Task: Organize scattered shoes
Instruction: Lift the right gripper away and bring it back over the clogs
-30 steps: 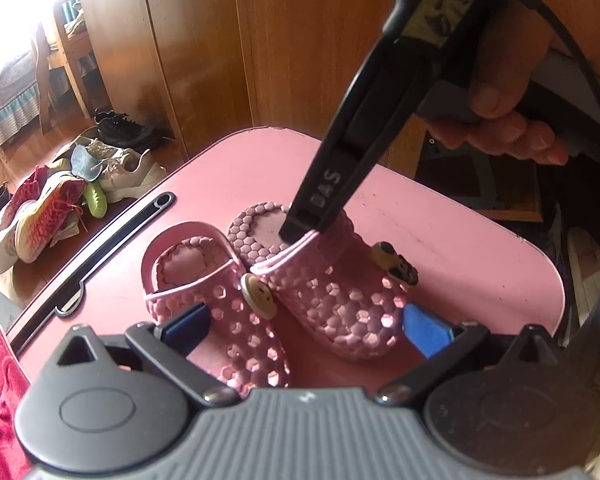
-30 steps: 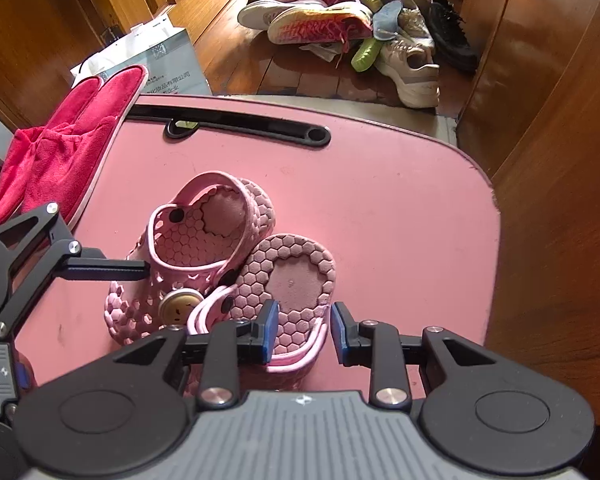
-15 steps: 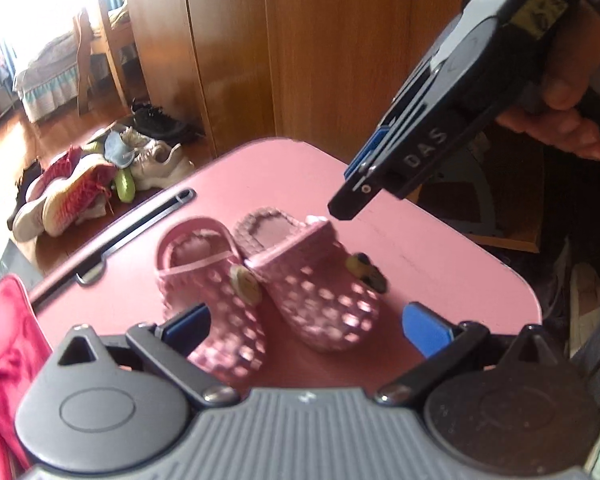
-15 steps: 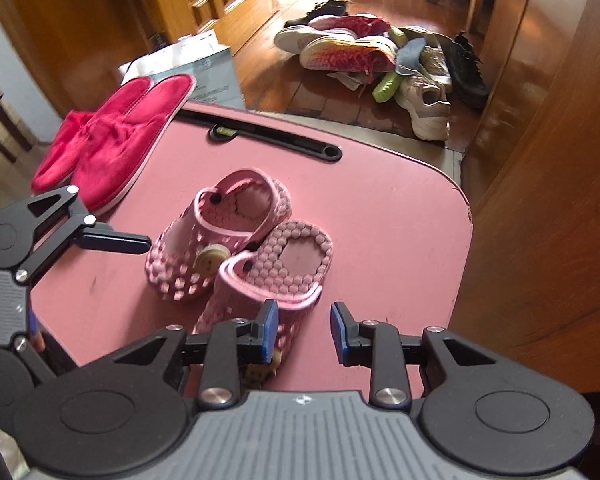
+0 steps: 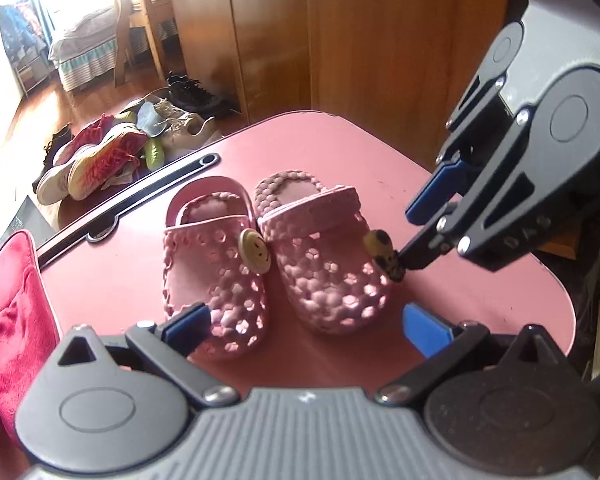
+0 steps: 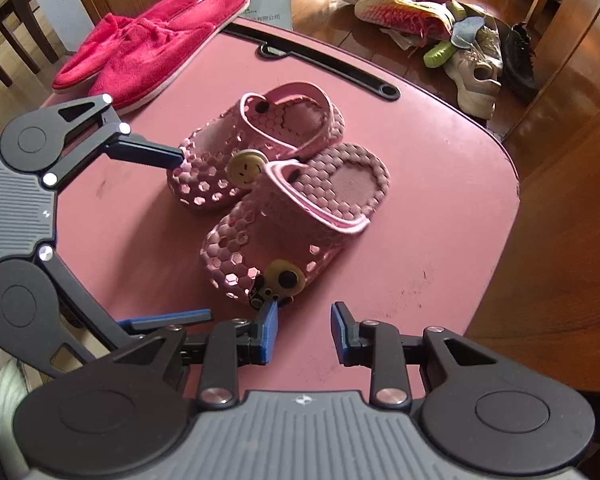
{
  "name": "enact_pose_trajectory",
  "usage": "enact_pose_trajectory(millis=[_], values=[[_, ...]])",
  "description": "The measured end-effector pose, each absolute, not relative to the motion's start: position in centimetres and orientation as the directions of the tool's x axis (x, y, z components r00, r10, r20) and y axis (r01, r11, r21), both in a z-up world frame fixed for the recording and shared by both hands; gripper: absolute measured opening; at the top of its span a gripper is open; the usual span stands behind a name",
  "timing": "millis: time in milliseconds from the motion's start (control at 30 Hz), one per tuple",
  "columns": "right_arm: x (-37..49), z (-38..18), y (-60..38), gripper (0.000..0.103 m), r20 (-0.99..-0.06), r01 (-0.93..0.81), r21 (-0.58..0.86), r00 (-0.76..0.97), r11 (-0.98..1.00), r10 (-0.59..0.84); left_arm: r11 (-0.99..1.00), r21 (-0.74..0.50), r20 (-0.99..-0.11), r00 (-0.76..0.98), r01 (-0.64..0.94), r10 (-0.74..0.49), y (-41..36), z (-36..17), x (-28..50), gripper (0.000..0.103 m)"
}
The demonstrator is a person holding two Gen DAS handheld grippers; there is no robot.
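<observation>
**Pink clogs paired on the bench**

Pink bench carries two pink clogs side by side. Left gripper and right gripper hover near their toes, fingers released, grasping nothing. Red slippers lie at the bench's edge.

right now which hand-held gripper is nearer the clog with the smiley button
Left. The left hand-held gripper has one fingertip at the toe of the smiley clog. The right hand-held gripper sits beyond the other clog.

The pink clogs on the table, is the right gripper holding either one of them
No, the right gripper is open just short of the pink clogs, which rest side by side on the table.
</observation>
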State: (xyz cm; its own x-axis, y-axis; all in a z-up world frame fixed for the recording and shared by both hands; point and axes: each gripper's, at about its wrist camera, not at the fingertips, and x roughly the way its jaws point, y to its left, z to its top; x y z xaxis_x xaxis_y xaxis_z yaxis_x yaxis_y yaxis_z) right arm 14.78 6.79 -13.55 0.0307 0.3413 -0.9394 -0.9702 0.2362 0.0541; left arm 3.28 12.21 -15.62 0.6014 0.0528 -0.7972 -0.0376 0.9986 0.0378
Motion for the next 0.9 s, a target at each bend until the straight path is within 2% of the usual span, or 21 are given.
enact_pose_trajectory(millis=[533,900], values=[[14.2,-13.7,7.2,0.028,-0.920,-0.981,0.038,0.039,0.189,0.390,0.994,-0.022,-0.778,0.626,-0.111,0.053,14.3,-15.1,3.2,0.103],[18.4,-12.7,6.9,0.028,-0.878,-0.904,-0.021,0.221,0.426,0.425,0.997,-0.022,-0.767,0.641,-0.078,0.033,11.4,-13.4,2.1,0.103]])
